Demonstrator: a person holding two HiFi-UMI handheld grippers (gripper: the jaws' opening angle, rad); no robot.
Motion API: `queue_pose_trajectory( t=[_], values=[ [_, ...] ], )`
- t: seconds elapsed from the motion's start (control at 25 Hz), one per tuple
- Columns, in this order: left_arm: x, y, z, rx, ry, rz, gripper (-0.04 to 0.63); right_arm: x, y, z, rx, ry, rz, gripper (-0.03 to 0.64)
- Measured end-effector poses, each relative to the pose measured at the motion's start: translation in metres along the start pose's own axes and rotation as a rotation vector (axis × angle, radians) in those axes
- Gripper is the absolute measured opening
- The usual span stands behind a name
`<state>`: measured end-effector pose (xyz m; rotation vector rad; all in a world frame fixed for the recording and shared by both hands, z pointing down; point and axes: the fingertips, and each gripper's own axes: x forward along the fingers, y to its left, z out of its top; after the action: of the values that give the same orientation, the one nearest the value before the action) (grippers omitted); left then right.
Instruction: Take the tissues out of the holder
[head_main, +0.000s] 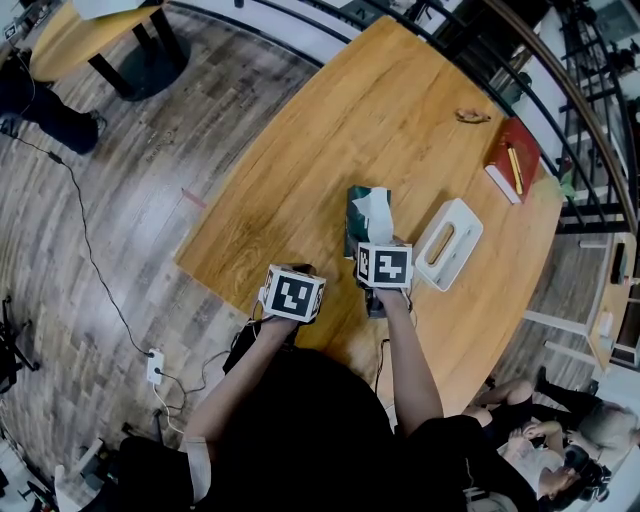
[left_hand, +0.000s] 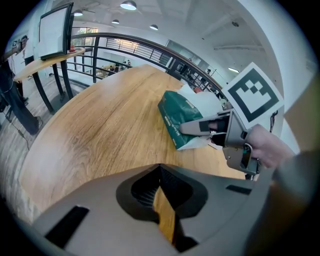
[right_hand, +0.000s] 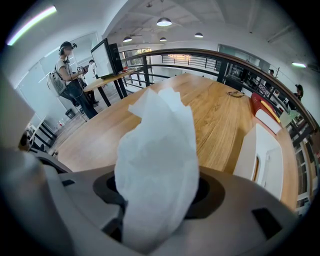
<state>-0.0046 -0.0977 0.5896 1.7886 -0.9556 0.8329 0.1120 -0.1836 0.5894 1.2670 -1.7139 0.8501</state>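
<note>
The wooden counter (head_main: 330, 150) carries everything. The white tissue holder (head_main: 449, 243) lies flat on it, just to the right of the green tissue pack (head_main: 357, 203), which stands outside the holder near the counter's front edge. A red book (head_main: 512, 158) lies further back, near the right edge. The right tool (head_main: 371, 241) is at the pack, and its jaws are clamped on a white tissue (right_hand: 157, 170) that rises out between them. The left tool (left_hand: 162, 210) hangs over the counter's front edge, left of the pack and apart from it; its jaws are almost together, with nothing between them.
</note>
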Motion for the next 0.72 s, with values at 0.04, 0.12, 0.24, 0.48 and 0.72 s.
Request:
queue_pose_trajectory(
  t=[0.04,0.12,0.24,0.48,0.72],
  values=[
    [-0.001,-0.001,0.001,0.002,-0.002,0.001,0.008,0.0,0.0,0.0,0.001,0.0,0.001,0.288],
    [-0.002,-0.001,0.003,0.005,-0.003,0.001,0.008,0.0,0.0,0.0,0.003,-0.002,0.001,0.29],
    [0.001,0.0,0.004,0.012,-0.009,-0.002,0.008,0.0,0.001,0.001,0.004,-0.003,0.005,0.29],
    [-0.002,0.0,0.0,0.007,0.015,0.009,0.008,-0.005,0.002,0.003,-0.003,-0.036,0.015,0.307],
    [0.002,0.003,0.004,0.009,-0.004,0.014,0.008,-0.015,0.006,0.012,-0.03,-0.12,0.034,0.347]
  ],
)
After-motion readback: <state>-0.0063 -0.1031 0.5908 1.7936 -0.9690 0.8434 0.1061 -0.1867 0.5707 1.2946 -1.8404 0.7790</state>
